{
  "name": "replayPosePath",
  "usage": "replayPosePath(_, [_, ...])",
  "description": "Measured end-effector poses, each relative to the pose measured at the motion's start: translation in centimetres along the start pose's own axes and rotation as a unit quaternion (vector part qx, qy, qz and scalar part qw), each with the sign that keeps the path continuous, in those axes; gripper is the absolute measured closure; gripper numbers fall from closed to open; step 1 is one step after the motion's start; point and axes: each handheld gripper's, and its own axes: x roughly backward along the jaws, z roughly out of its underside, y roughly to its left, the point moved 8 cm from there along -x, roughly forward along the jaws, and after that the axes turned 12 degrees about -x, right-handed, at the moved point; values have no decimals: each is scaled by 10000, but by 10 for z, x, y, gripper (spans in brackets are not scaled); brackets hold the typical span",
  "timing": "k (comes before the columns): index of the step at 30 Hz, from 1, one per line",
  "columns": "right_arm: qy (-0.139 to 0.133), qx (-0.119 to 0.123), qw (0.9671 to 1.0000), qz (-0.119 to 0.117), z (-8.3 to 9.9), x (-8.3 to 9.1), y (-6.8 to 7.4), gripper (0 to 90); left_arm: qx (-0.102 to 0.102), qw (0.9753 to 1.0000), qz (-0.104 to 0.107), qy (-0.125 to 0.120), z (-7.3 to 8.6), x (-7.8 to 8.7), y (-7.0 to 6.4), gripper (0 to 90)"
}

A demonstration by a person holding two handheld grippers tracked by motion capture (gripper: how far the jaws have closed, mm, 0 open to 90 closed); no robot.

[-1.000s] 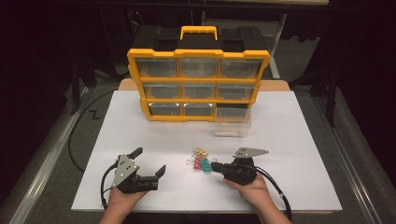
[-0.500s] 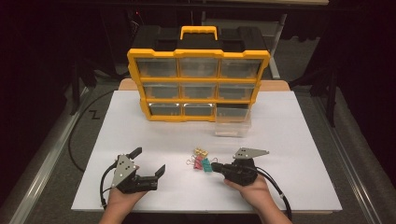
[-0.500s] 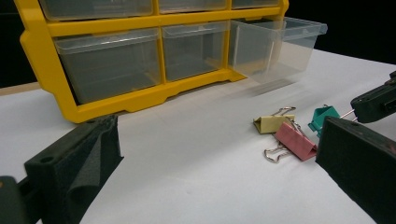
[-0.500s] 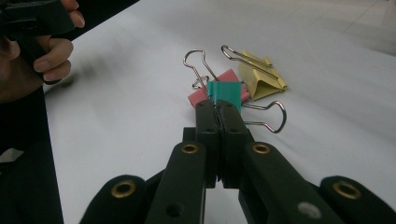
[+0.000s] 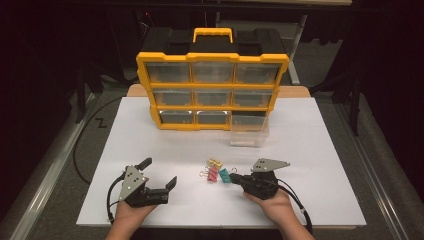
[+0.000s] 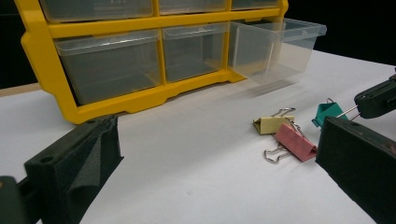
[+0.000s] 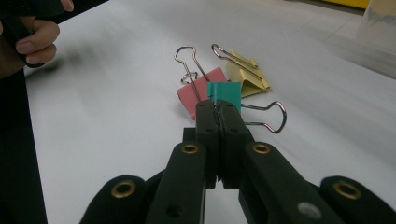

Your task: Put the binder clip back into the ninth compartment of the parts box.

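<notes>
High view. The left tongs (image 5: 159,172) rest on the white desk (image 5: 310,150) near its front edge, held in the person's left hand (image 5: 131,212), jaws spread wide with nothing between them. The right tongs (image 5: 233,177), held in the right hand (image 5: 270,202), lie with their jaws closed at the teal binder clip (image 5: 224,174). This clip sits just beside a pink binder clip (image 5: 213,174) and a yellow binder clip (image 5: 216,163), all three grouped between the two tongs. Farther back stands a yellow drawer organiser (image 5: 212,85); its lower right clear drawer (image 5: 248,131) is pulled out over the desk. Compared with the frames from half a second and one second ago, both tongs, the clips and the drawer keep the same places and postures; no change can be made out.

Left gripper view. The two black jaws stand far apart at the bottom corners, gripping nothing. Between them lie the yellow binder clip (image 6: 273,124) and the pink binder clip (image 6: 295,142), touching; the teal binder clip (image 6: 327,112) lies behind them, its wire handle caught by the tip of the right tongs (image 6: 358,105). The organiser (image 6: 42,60) and the open drawer (image 6: 275,46) fill the background.

Right gripper view. The jaws are pressed together on a wire handle of the teal binder clip (image 7: 225,93). The pink binder clip (image 7: 198,91) lies just behind on its left, the yellow one (image 7: 247,77) behind on its right. The left hand (image 7: 28,39) appears at the upper left.
</notes>
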Motion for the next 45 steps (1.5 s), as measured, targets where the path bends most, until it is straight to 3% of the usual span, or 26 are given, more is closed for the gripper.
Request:
replayPosePath(13, [55,335,9990,288,-1,12,-7,900,-29,10000,7,-13,-1,1,0,6])
replayPosePath(25, [-83,333,9978,569,-4,33,-25,900,-11,10000,20,-26,-1,0,0,6])
replayPosePath(32, [-154,216,9973,689,-5,44,-36,900,-74,10000,37,10,0,-1,-1,6])
replayPosePath(45, [-54,252,9955,910,-2,49,-44,900,-63,9999,103,-39,0,-3,-1,6])
